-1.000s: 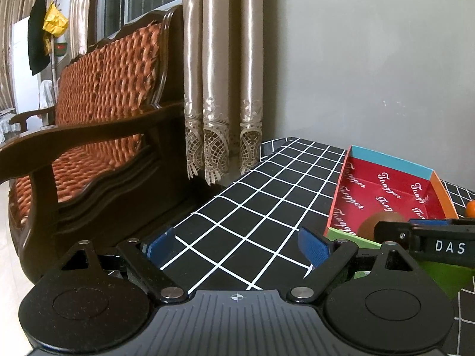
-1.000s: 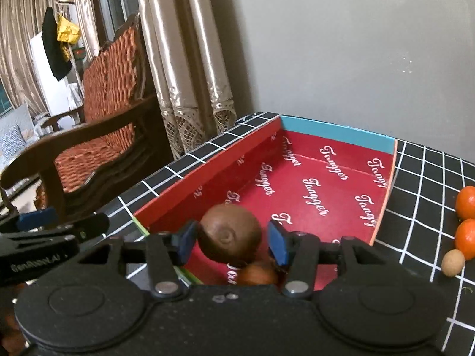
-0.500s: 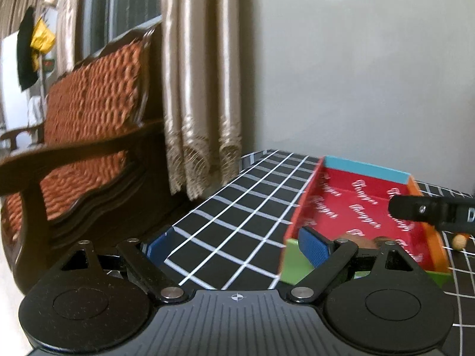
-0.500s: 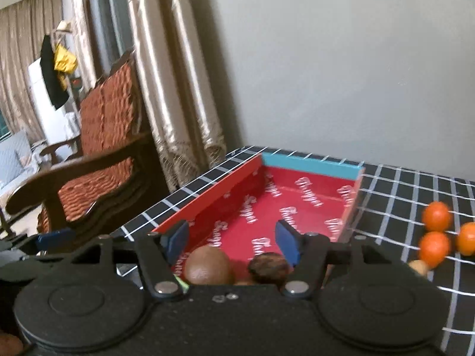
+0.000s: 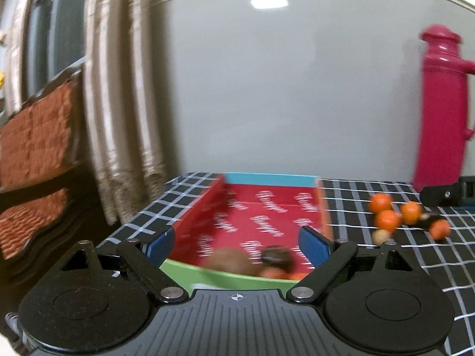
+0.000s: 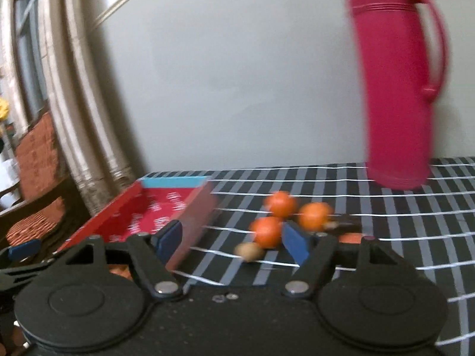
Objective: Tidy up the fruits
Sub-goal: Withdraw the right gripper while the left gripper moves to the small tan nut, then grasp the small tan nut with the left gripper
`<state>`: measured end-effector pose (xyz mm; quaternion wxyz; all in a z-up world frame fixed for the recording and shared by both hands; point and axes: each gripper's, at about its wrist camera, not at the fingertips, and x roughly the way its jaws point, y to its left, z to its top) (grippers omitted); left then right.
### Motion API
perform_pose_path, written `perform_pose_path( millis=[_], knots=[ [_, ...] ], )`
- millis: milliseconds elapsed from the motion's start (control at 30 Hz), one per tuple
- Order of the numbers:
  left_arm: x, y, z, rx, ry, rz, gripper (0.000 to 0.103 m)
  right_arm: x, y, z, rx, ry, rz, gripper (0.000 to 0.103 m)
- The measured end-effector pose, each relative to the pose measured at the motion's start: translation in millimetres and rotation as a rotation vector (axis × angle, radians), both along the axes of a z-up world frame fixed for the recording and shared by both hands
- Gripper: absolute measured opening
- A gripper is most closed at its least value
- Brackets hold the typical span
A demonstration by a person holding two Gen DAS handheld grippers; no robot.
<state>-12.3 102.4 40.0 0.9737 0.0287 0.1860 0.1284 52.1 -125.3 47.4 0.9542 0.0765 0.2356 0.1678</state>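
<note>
A red box (image 5: 267, 207) with a blue far wall and a green near wall lies on the checked tablecloth. At its near end rest a brown round fruit (image 5: 227, 262), a darker fruit (image 5: 277, 256) and some orange pieces. My left gripper (image 5: 237, 246) hovers open over that near end, holding nothing. To the right of the red box (image 6: 166, 207), several oranges (image 6: 267, 231) and a small tan fruit (image 6: 249, 250) lie loose on the cloth. My right gripper (image 6: 233, 241) points at them from a short way off. Its jaws are opening with nothing between them.
A tall pink flask (image 6: 397, 89) stands at the back right of the table, against the grey wall. Curtains (image 5: 118, 118) and a wooden chair with a woven back (image 5: 35, 136) are off the table's left edge. The views are blurred by motion.
The right gripper let the brown fruit go into the box, opened wider and swung right toward the oranges. The left gripper swung right and now faces the box; its jaws kept their width.
</note>
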Motion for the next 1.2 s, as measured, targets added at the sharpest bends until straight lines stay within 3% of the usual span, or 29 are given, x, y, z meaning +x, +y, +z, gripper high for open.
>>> perform_pose_path(
  millis=[333,533,567,600,667,967,1200],
  knots=[
    [28.9,-90.2,-12.5,0.05,0.038,-0.204,0.089,-16.8,-77.8,-10.0,0.032,0.009,-0.142,0.074],
    [50.5,-122.0,-22.8,0.046,0.078,-0.262,0.089,-25.2,-100.6,-8.9,0.059,0.004,-0.175,0.075],
    [55.0,-122.7,-24.7,0.035,0.091,-0.266,0.084,-27.1,-103.7,-8.3,0.063,0.002,-0.178,0.075],
    [59.8,-123.1,-26.6,0.022,0.107,-0.27,0.073,-27.5,-105.4,-8.6,0.067,0.002,-0.181,0.075],
    [71.8,-123.8,-31.7,-0.007,0.141,-0.273,0.066,-28.3,-107.1,-9.4,0.073,0.003,-0.181,0.075],
    [104.7,-136.1,-47.3,-0.018,0.187,-0.278,0.065,-29.3,-108.3,-8.1,0.085,0.001,-0.155,0.075],
    [121.3,-141.2,-55.9,-0.045,0.232,-0.292,0.046,-26.8,-105.5,-9.3,0.091,0.003,-0.148,0.076]
  ],
)
